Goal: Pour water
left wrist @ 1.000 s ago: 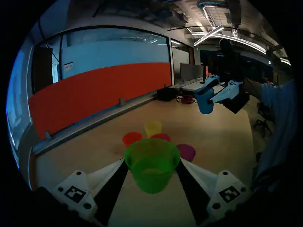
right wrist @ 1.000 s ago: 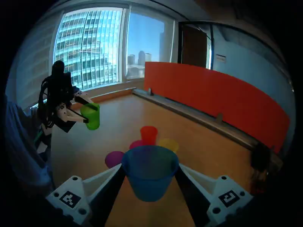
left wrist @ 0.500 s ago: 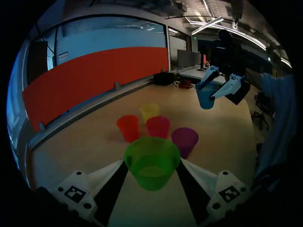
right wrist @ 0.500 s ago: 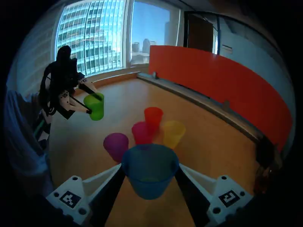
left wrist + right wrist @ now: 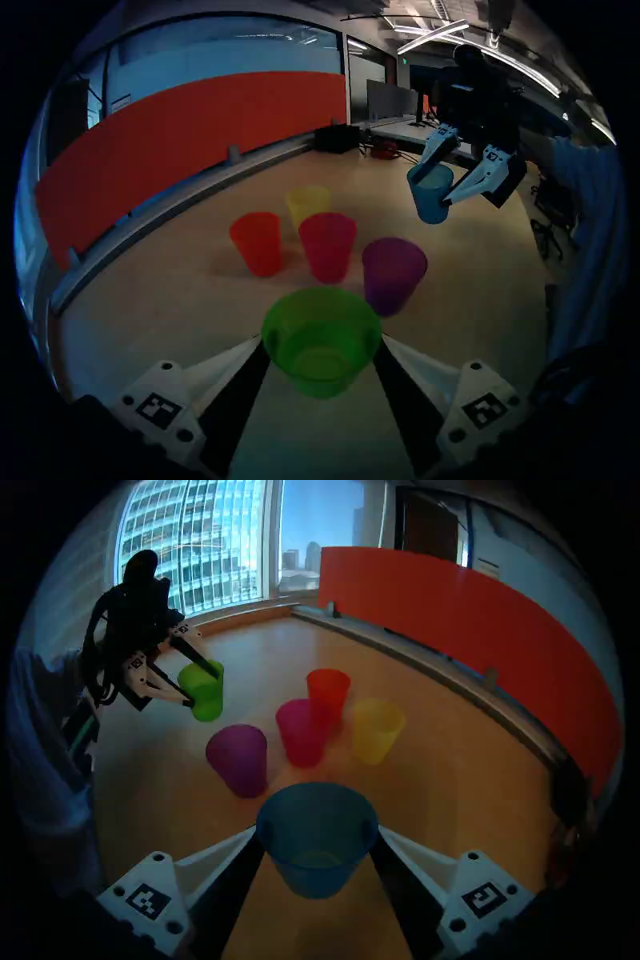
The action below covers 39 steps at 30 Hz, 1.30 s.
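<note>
My left gripper is shut on a green cup, held upright above the wooden table. My right gripper is shut on a blue cup, also upright. Each holds a little liquid at the bottom. The left gripper view shows the blue cup in the right gripper at the upper right. In the right gripper view the green cup hangs in the left gripper at the left.
An orange cup, a yellow cup, a pink cup and a purple cup stand grouped on the table. A red wall panel runs along the far edge. A person's sleeve shows at the right.
Both views have tipped downward, so the standing cups now sit higher and fuller in view. Both grippers keep their cups.
</note>
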### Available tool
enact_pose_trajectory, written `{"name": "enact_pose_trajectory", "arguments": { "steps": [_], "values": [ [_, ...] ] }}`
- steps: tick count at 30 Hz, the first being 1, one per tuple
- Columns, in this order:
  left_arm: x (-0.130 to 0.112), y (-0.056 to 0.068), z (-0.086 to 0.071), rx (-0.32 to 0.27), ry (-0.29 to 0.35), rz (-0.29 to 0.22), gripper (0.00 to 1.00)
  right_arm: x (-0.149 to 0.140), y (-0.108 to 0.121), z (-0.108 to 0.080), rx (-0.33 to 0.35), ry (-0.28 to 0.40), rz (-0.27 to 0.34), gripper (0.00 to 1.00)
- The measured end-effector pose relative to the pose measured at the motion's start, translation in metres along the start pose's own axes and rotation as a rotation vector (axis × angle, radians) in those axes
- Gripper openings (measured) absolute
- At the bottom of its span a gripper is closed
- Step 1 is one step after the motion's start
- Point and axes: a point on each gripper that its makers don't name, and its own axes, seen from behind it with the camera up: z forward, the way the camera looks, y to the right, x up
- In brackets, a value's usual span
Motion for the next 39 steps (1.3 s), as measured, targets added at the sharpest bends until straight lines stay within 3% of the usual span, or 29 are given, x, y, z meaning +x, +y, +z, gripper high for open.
{"name": "enact_pose_trajectory", "arguments": {
  "steps": [20, 35, 37, 39],
  "values": [
    [-0.023, 0.004, 0.029, -0.041, -0.033, -0.032, 0.86, -0.018, -0.001, 0.029, 0.023, -0.039, 0.017, 0.90],
    [-0.029, 0.006, 0.026, -0.045, -0.027, -0.036, 0.87, -0.024, -0.003, 0.038, 0.025, -0.051, 0.017, 0.90],
    [-0.029, 0.006, 0.026, -0.046, -0.027, -0.034, 0.89, -0.024, -0.003, 0.039, 0.024, -0.050, 0.018, 0.90],
    [-0.027, 0.007, 0.025, -0.049, -0.026, -0.036, 0.97, -0.024, -0.004, 0.039, 0.024, -0.049, 0.019, 0.90]
  ]
}}
